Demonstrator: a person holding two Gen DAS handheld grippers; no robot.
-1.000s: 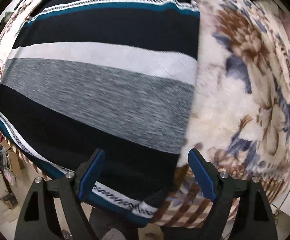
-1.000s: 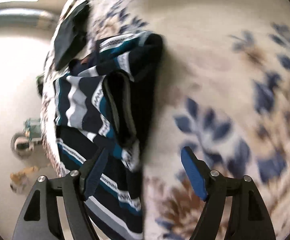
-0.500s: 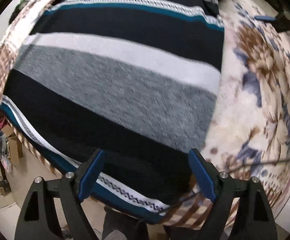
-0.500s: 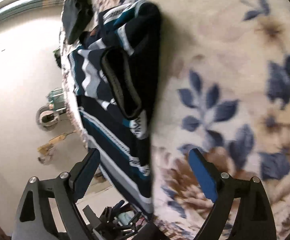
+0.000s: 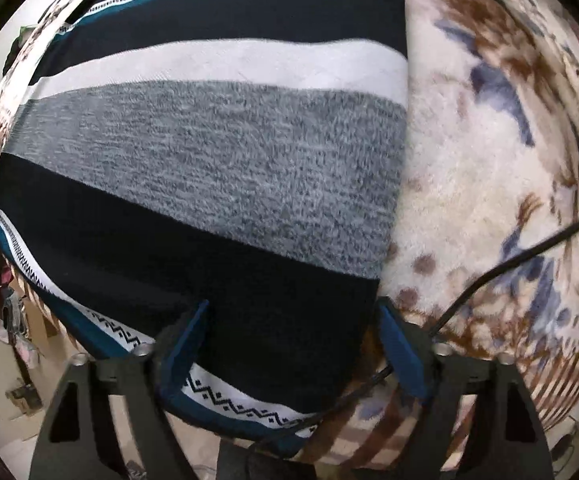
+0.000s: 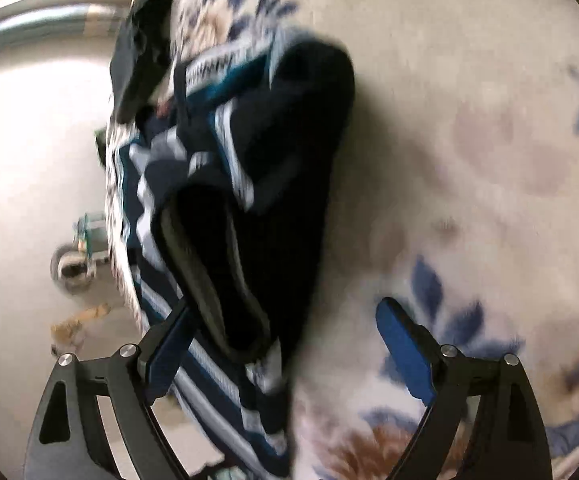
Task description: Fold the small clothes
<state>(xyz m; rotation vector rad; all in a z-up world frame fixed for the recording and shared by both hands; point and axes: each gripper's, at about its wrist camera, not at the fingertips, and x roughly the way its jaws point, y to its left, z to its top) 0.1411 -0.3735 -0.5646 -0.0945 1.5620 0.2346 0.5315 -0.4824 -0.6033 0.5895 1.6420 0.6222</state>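
A striped sweater (image 5: 217,168) — banded in navy, white, grey and teal, with a zigzag trim along its hem — is seen spread flat on a floral fleece blanket (image 5: 481,168). The left gripper (image 5: 293,344) is pointed straight down over the sweater's lower corner, its blue-padded jaws closing with the corner's dark fabric between them; the pads are not yet seen pressing on the cloth. A black cable (image 5: 529,252) is draped across the blanket just beside the sweater's side edge, running in under that gripper.

From the right wrist view, the sweater's (image 6: 241,184) upper part is shown bunched and folded over itself, its dark collar opening lying near the blanket's (image 6: 469,160) edge. The right gripper (image 6: 285,344) is held with jaws wide apart on either side of the sweater's edge, one finger over the stripes and the other over the blanket; the frame is blurred, so contact cannot be judged. Pale floor (image 6: 29,160) is visible beyond the sweater.
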